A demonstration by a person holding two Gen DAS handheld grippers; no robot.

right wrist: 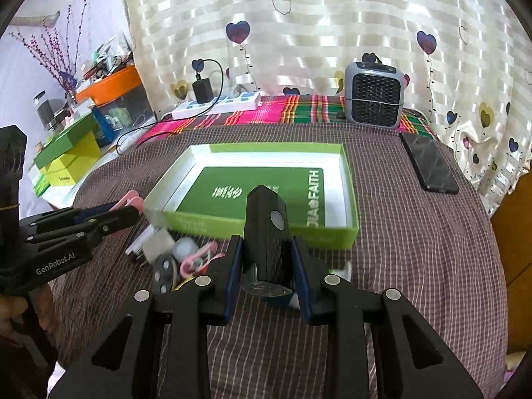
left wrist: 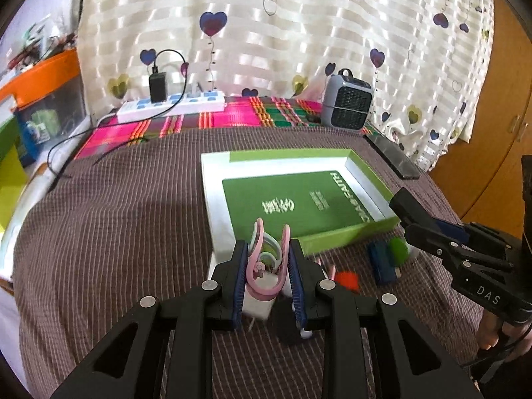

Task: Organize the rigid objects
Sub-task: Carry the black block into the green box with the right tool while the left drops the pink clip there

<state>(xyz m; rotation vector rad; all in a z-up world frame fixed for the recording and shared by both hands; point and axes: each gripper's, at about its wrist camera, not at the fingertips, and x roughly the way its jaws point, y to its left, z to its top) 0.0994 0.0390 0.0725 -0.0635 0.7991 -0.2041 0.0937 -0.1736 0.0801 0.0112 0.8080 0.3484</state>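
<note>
Carrying both loads over the near green wall of the box [right wrist: 266, 224] looked like the step in hand; it would go best if each gripper cleared that rim fully and let go low over the floor, one item to each side, so nothing bounced out. The box, an open green-and-white tray on the brown cloth [left wrist: 116, 219], held only a green printed card [left wrist: 299, 199] lying flat on its base. The right gripper [right wrist: 267, 267] was clamped on a black torch-like device [right wrist: 264, 232], just short of the rim. The left gripper [left wrist: 267, 266] was closed on a pink curved clip [left wrist: 264, 259]. Small loose items [right wrist: 179, 259] lay outside the box.
</note>
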